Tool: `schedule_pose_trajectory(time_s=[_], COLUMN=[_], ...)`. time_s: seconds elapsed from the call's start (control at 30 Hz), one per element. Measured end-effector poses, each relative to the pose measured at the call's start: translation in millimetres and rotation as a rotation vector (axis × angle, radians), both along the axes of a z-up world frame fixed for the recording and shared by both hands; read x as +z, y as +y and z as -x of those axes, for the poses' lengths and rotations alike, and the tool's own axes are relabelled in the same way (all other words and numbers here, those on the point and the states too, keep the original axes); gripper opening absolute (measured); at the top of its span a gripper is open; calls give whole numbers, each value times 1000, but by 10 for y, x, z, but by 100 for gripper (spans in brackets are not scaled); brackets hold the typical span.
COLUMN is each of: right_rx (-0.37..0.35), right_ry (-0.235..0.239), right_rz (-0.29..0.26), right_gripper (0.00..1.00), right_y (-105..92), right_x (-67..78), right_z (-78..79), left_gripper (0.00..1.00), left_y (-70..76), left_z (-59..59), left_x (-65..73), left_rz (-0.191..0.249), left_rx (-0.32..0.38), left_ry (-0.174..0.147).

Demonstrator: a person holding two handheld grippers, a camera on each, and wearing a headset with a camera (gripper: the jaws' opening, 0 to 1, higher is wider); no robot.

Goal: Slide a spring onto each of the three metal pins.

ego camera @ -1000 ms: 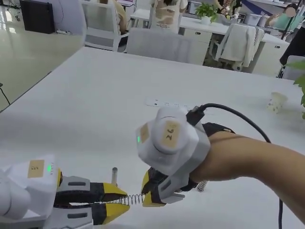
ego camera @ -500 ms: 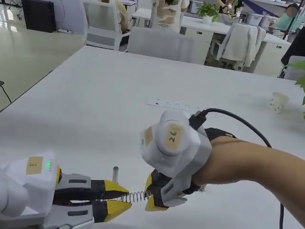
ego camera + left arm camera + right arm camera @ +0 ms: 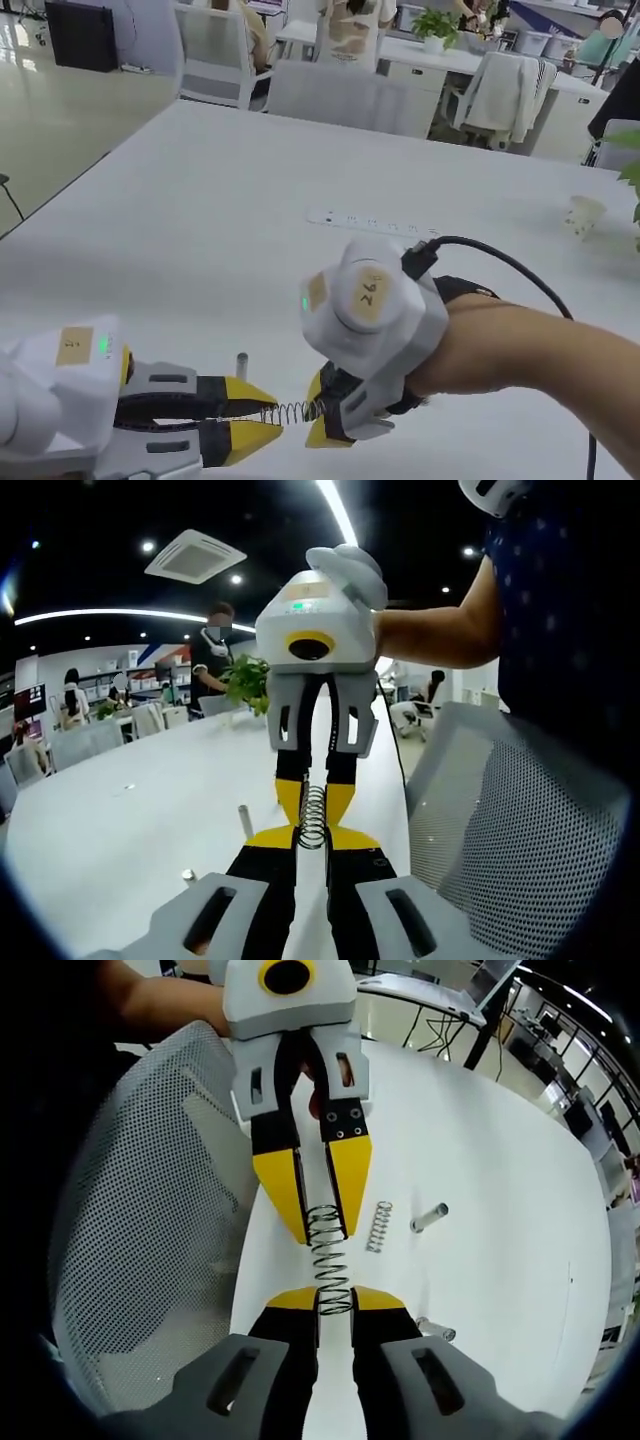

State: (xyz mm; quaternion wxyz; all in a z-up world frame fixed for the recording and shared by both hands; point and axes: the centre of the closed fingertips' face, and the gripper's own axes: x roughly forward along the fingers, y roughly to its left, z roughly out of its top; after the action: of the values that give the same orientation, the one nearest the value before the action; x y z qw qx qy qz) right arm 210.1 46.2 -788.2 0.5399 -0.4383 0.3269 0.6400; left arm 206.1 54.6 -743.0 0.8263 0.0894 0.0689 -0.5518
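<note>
1. Spring (image 3: 293, 410): a thin steel wire coil with open turns, suspended just above the near edge of the worktop (image 3: 250, 200). Its long axis is horizontal and runs left to right, roughly parallel to that edge.

2. Left gripper (image 3: 268, 415): the jaws are closed down to coil width on the spring's left end. Right gripper (image 3: 322, 410): the jaws are pinched in the same way on the right end. The jaw tips are yellow wedges on black arms, and the bodies are white moulded plastic.

3. Pin (image 3: 241, 364): a short, plain metal cylinder standing upright on the worktop, bare, just beyond the left gripper's jaw tips.
   - The spring axis lies crosswise to the pin axis.
   - The left gripper is the nearer of the two.
   - Judgement: the coil must be turned upright and its open end brought over the pin top, and one gripper will probably have to let go first.

4. Loose spring (image 3: 378, 1226): lies flat on the worktop between the left gripper's jaws and the pin. A second pin (image 3: 437, 1332) stands near the right gripper's own jaws.

5. Farther back, a white power strip (image 3: 370, 222) lies flat mid-worktop. A pale cup (image 3: 582, 213) stands towards the far right corner. The worktop surface is smooth, matte white.
</note>
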Motion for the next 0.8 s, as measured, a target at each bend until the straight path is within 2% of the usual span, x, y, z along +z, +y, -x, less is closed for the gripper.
schedule_pose_trajectory(time_s=[0.8], right_rx=[18], right_ry=[0], right_rz=[-61], right_gripper=[9], right_y=[183], right_x=[276], right_z=[122], left_gripper=[2], left_y=[35], left_z=[23], left_x=[-123], left_rz=[-30], left_rx=[-5], left_ry=[21])
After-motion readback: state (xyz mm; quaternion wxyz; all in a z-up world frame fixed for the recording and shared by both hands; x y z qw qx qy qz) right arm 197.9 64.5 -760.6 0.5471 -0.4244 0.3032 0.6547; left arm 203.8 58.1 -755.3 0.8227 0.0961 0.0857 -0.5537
